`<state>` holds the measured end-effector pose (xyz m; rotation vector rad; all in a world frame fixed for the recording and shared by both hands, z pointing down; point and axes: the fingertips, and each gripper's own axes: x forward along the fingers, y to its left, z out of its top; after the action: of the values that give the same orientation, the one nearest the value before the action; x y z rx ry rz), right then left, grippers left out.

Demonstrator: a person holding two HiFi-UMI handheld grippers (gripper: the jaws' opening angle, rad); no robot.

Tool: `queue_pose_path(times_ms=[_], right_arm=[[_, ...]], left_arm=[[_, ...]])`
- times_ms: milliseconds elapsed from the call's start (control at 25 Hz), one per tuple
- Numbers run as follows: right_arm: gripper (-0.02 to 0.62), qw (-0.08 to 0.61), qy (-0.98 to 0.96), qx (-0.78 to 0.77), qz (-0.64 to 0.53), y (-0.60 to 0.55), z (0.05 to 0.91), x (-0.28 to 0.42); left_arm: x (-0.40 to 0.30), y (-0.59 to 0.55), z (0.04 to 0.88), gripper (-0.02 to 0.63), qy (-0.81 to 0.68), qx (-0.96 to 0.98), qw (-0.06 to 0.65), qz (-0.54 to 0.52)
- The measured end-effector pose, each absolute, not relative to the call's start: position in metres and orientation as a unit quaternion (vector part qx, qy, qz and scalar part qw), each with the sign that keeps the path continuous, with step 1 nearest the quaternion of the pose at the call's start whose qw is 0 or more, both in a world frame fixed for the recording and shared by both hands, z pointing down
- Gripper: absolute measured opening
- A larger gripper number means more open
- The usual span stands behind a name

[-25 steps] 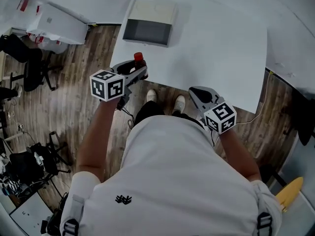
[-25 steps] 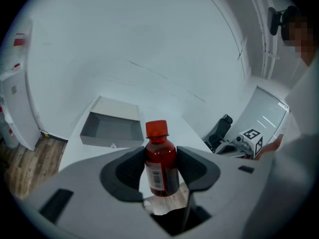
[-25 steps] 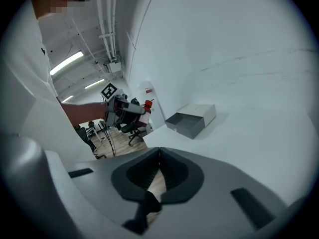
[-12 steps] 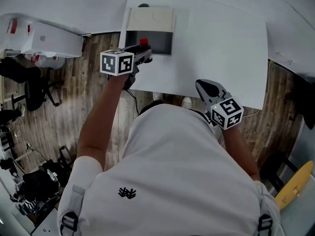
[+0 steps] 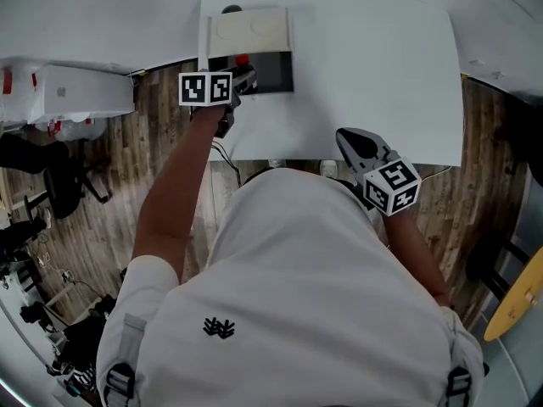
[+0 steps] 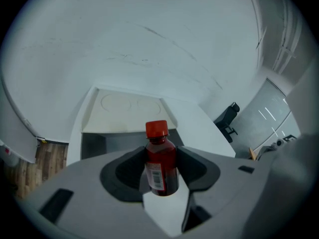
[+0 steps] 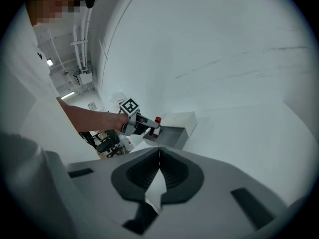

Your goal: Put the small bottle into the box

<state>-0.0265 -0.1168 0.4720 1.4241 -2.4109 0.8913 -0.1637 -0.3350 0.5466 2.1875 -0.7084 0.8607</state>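
The small bottle (image 6: 160, 161), red-capped, filled with dark red liquid and wearing a white barcoded label, is standing upright between the left gripper's (image 6: 162, 178) clamping jaws. It is hanging over the 9 o'clock side of the box (image 5: 273, 73), which is sitting open, cream lid folded back toward 12 o'clock, at the desk's (image 5: 373, 66) 11 o'clock corner.

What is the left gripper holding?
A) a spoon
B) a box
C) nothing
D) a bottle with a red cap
D: the left gripper has its jaws pressed on both sides of the bottle, which stands upright with its red cap on top.
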Motion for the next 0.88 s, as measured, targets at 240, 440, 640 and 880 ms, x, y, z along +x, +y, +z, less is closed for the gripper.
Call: queue_pose_path(times_ms=[240, 440, 640, 880], right_arm=[[0.006, 0.093, -0.797, 0.51, 0.308, -0.112, 0.471, -0.018], [0.006, 0.088, -0.784, 0.525, 0.319, -0.107, 0.473, -0.011], [0.006, 0.086, -0.779, 0.529, 0.325, -0.103, 0.473, -0.005], [0.006, 0.08, -0.776, 0.529, 0.334, -0.102, 0.474, 0.001]], left_arm=[[-0.162, -0.345, 0.571, 0.206, -0.276, 0.824, 0.352, 0.348], [-0.158, -0.345, 0.588, 0.206, -0.277, 0.808, 0.364, 0.372], [-0.158, -0.343, 0.604, 0.206, -0.287, 0.787, 0.362, 0.409], [-0.161, -0.343, 0.615, 0.207, -0.298, 0.768, 0.365, 0.433]])
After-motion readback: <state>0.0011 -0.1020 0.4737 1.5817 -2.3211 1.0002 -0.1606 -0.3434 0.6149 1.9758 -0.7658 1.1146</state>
